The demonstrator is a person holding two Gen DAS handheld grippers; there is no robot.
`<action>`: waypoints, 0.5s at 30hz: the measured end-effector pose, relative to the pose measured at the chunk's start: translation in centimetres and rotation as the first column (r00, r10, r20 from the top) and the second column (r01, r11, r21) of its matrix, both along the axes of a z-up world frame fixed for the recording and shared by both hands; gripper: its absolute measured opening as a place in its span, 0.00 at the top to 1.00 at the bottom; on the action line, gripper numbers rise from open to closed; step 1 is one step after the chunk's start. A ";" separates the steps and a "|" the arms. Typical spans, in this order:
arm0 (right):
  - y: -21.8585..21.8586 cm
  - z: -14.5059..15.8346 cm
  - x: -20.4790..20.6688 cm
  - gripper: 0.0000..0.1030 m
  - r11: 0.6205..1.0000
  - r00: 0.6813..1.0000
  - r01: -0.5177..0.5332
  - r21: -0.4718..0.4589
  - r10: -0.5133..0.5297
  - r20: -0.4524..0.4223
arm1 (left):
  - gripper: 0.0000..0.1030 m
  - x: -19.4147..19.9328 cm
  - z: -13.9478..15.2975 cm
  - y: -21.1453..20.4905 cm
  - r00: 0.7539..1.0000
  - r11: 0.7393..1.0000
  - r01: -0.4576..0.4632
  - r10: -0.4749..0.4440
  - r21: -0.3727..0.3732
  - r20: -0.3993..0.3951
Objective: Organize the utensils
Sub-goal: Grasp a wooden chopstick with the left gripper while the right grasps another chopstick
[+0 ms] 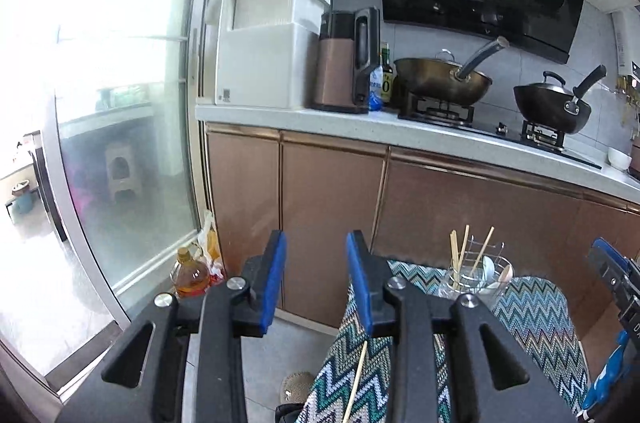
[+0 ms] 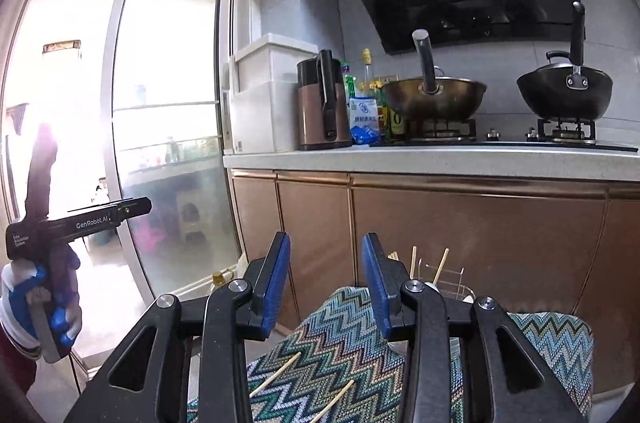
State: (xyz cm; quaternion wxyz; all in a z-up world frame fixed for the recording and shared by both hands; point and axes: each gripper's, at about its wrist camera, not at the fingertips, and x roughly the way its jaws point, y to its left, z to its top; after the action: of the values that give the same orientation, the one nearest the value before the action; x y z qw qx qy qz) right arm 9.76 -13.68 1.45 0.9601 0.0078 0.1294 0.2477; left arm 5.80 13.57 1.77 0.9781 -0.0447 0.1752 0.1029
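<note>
A wire utensil holder (image 1: pixel 476 273) stands on a small table covered with a zigzag cloth (image 1: pixel 532 307). It holds upright wooden chopsticks (image 1: pixel 460 253) and pale spoons (image 1: pixel 490 265). One loose chopstick (image 1: pixel 357 381) lies on the cloth near me. My left gripper (image 1: pixel 316 253) is open and empty, raised to the left of the holder. In the right wrist view my right gripper (image 2: pixel 326 255) is open and empty above the cloth (image 2: pixel 344 335), where two loose chopsticks (image 2: pixel 276 375) lie. The holder (image 2: pixel 444 277) is partly hidden behind the right finger.
A kitchen counter (image 2: pixel 400 159) runs behind the table, with two woks (image 2: pixel 434 99) on a stove, a kettle (image 2: pixel 322 103) and bottles. Brown cabinet doors (image 2: pixel 460 243) stand below. A glass sliding door (image 1: pixel 100 103) is left. An oil bottle (image 1: pixel 192 273) stands on the floor.
</note>
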 end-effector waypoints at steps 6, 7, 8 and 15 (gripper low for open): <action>-0.3 -1.6 1.3 0.64 0.999 0.997 0.022 -0.029 -0.024 -0.077 | 0.71 2.1 -2.3 0.1 0.995 0.998 0.043 -0.046 -0.038 -0.087; -0.3 -1.9 1.6 0.64 0.999 0.995 0.022 -0.033 -0.025 -0.096 | 0.71 2.6 -2.9 0.3 0.992 0.997 0.054 -0.059 -0.049 -0.108; -0.2 -2.4 2.0 0.64 0.999 0.992 0.020 -0.042 -0.025 -0.127 | 0.71 3.1 -3.4 0.4 0.989 0.996 0.062 -0.070 -0.059 -0.128; 0.8 -7.8 5.5 0.64 0.994 0.921 -0.036 -0.104 -0.008 -0.389 | 0.71 8.7 -10.1 0.4 0.891 0.971 0.183 -0.230 -0.154 -0.392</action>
State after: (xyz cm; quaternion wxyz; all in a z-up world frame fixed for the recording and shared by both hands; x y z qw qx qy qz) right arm 15.28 -12.84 -6.37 0.9125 0.0034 0.3308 0.2406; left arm 14.50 13.97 -8.30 0.9213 -0.0587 0.3844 -0.0047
